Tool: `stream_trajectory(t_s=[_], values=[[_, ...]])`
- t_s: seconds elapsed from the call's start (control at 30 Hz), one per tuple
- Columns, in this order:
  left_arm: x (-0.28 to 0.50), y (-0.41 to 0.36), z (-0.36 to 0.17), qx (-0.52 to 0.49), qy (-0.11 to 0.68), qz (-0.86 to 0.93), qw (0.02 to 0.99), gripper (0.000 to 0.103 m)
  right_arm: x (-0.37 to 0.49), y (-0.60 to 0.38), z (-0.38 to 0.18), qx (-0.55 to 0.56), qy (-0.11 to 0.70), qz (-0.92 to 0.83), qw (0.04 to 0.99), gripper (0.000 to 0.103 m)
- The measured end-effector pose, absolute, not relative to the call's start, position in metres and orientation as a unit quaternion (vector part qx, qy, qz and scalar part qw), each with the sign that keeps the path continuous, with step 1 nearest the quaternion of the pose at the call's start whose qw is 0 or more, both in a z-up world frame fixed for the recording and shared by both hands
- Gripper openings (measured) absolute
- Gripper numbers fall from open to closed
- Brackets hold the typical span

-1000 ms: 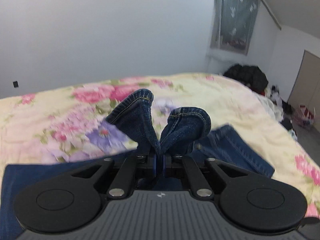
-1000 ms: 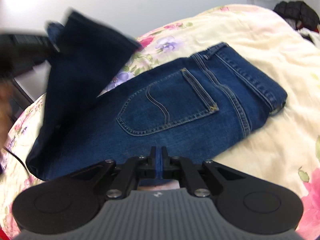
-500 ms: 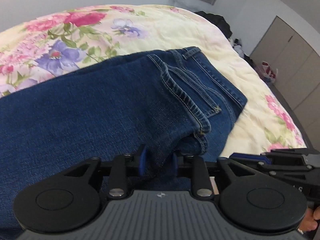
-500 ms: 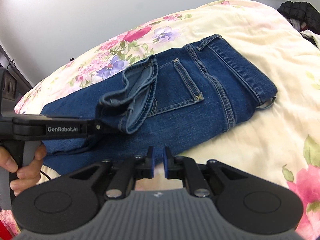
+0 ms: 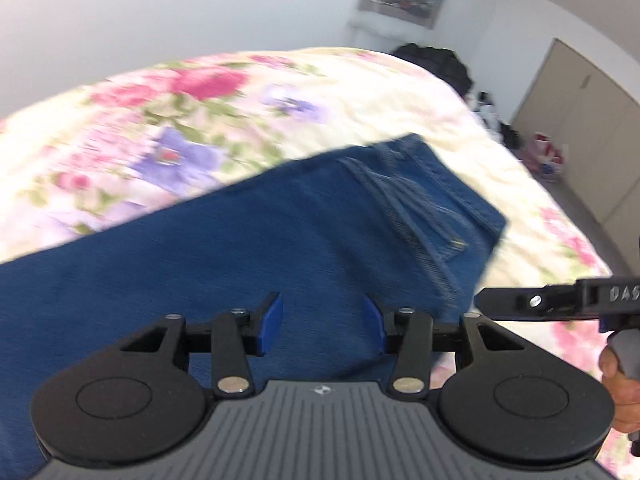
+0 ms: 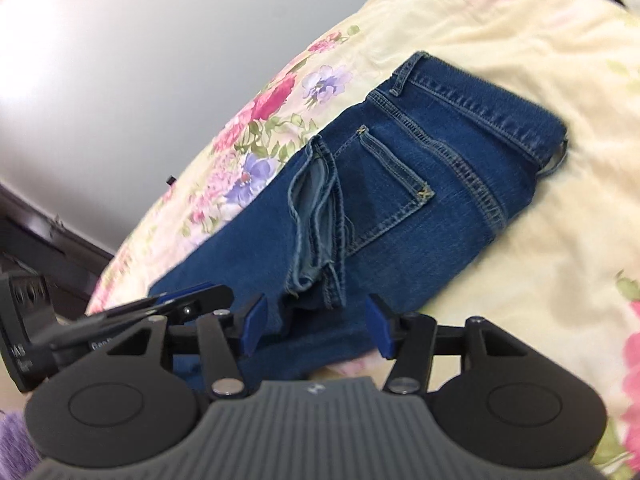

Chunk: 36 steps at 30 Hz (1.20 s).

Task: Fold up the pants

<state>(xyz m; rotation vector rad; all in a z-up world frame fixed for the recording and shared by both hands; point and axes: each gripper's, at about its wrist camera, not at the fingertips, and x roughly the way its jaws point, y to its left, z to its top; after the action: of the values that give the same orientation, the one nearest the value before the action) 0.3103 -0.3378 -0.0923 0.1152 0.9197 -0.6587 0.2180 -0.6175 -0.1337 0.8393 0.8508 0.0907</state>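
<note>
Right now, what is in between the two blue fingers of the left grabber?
Only the jeans. In the left wrist view, the left gripper is open, and dark blue denim fills the gap between its fingers. Nothing is pinched there.

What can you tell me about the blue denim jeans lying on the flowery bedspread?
The dark blue denim jeans lie folded flat on the floral cream bedspread, back pocket up. The leg hems rest across the pocket, paler inside showing; the waistband points away. Neither the open left gripper nor the open right gripper holds them.
</note>
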Motion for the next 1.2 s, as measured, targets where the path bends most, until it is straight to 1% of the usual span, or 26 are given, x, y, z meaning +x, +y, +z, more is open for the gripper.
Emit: stream_trajectory(t_s=[0.07,0.13,0.17,0.3,0.33,0.37,0.4,0.47,0.5,0.53,0.6,0.67,0.77,0.83,0.9,0.97,1.1,1.17,1.2], values=[[0.317,-0.332,-0.091,0.055,0.435,-0.299,0.847,0.053,0.226,-0.618,-0.142,0.428,0.403,0.036,0.809,0.057],[0.323,-0.326,-0.093,0.051,0.436,-0.293,0.849,0.053,0.233,-0.619,-0.16,0.489,0.417,0.032,0.765,0.064],[0.326,-0.323,-0.095,0.049,0.437,-0.291,0.85,0.053,0.233,-0.618,-0.17,0.52,0.421,0.034,0.742,0.065],[0.334,-0.316,-0.107,0.049,0.444,-0.284,0.849,0.053,0.233,-0.607,-0.192,0.573,0.41,0.046,0.708,0.065],[0.336,-0.314,-0.11,0.049,0.447,-0.282,0.848,0.053,0.235,-0.608,-0.195,0.582,0.401,0.044,0.706,0.063],[0.338,-0.313,-0.112,0.05,0.448,-0.28,0.848,0.053,0.236,-0.609,-0.196,0.586,0.393,0.039,0.707,0.055],[0.338,-0.309,-0.114,0.05,0.448,-0.278,0.848,0.053,0.239,-0.61,-0.196,0.588,0.386,0.034,0.71,0.052],[0.34,-0.303,-0.118,0.048,0.448,-0.273,0.85,0.053,0.245,-0.617,-0.197,0.596,0.376,0.027,0.709,0.05],[0.341,-0.3,-0.119,0.047,0.448,-0.268,0.851,0.053,0.247,-0.618,-0.197,0.6,0.374,0.025,0.707,0.045],[0.343,-0.296,-0.119,0.045,0.448,-0.264,0.853,0.053,0.248,-0.62,-0.198,0.605,0.371,0.022,0.704,0.042],[0.346,-0.288,-0.119,0.039,0.449,-0.256,0.855,0.053,0.249,-0.623,-0.198,0.612,0.366,0.014,0.701,0.031],[0.35,-0.279,-0.117,0.033,0.449,-0.246,0.859,0.053,0.248,-0.626,-0.198,0.612,0.363,0.011,0.702,0.026],[0.353,-0.265,-0.113,0.027,0.445,-0.234,0.864,0.053,0.252,-0.629,-0.193,0.604,0.358,0.019,0.711,0.026],[0.353,-0.255,-0.109,0.021,0.439,-0.225,0.869,0.053,0.254,-0.632,-0.192,0.594,0.366,0.033,0.716,0.028],[0.352,-0.245,-0.106,0.012,0.437,-0.218,0.873,0.053,0.257,-0.632,-0.198,0.585,0.38,0.026,0.716,0.035],[0.352,-0.236,-0.104,0.007,0.438,-0.213,0.874,0.053,0.262,-0.632,-0.208,0.595,0.387,0.022,0.704,0.037],[0.352,-0.221,-0.099,0.012,0.433,-0.206,0.878,0.053,0.277,-0.635,-0.219,0.602,0.399,0.029,0.691,0.044],[0.352,-0.215,-0.097,0.013,0.43,-0.204,0.879,0.053,0.282,-0.635,-0.216,0.593,0.399,0.034,0.699,0.043],[0.353,-0.213,-0.096,0.013,0.429,-0.203,0.88,0.053,0.283,-0.633,-0.212,0.583,0.399,0.037,0.706,0.038]])
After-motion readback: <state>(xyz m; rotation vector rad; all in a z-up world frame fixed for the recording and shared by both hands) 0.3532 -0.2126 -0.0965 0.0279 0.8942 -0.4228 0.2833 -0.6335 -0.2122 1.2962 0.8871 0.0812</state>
